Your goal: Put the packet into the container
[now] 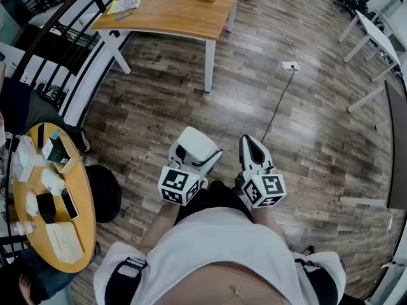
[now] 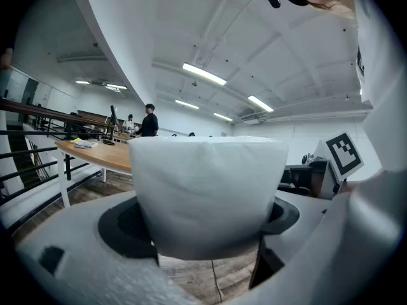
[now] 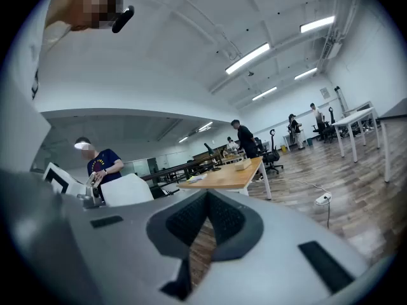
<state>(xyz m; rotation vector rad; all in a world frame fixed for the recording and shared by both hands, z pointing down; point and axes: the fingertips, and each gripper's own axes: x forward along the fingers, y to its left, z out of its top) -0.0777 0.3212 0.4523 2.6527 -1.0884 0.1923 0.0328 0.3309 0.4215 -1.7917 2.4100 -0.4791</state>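
The left hand-held gripper [image 1: 193, 154], jaws wide, grips a white packet [image 2: 206, 192] above the wooden floor [image 1: 159, 107]. Just beside it, the right hand-held gripper [image 3: 205, 216] is closed and empty.

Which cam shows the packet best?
Left gripper view: the packet fills the frame, clamped between the jaws. Head view shows it small, from above. Right gripper view catches only a white corner at left, probably it.

White soft matt plastic-film packet [image 2: 206, 192], faintly creased; brown wood-plank floor [image 1: 305, 126], low sheen; light rectangular wooden table [image 1: 172, 8], smooth top.
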